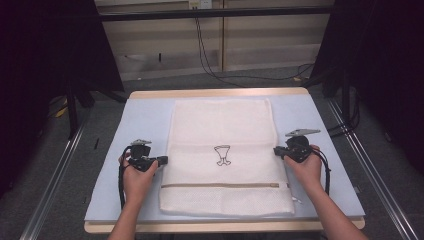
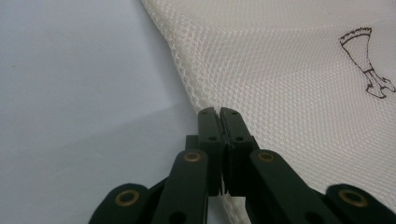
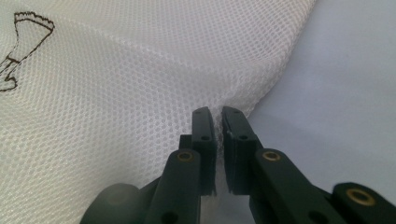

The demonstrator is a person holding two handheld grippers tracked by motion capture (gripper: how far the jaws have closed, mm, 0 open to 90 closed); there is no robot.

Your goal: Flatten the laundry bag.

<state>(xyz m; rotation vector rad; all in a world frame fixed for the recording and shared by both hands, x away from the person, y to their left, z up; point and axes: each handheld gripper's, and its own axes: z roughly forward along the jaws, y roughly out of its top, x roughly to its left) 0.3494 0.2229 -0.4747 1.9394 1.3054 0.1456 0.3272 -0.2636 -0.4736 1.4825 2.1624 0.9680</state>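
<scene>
A white mesh bag point(image 1: 220, 130) lies flat on a pale blue mat point(image 1: 145, 115), with a small dark drawing point(image 1: 222, 155) at its middle and a tan zipper point(image 1: 220, 185) across its near end. My left gripper point(image 1: 163, 161) is at the bag's left edge, and in the left gripper view the jaws point(image 2: 219, 113) are shut on the rim of the mesh point(image 2: 280, 60). At the bag's right edge is my right gripper point(image 1: 276, 151). Its jaws point(image 3: 218, 113) pinch a puckered fold of the mesh point(image 3: 116, 93). A hand holds each gripper.
The mat covers a wooden table point(image 1: 220, 93) whose edge shows at the back. Bare mat lies on both sides of the bag point(image 2: 70, 93) point(image 3: 345, 93). Cables point(image 1: 210, 60) run over the floor behind the table, and metal rails point(image 1: 55, 175) flank it.
</scene>
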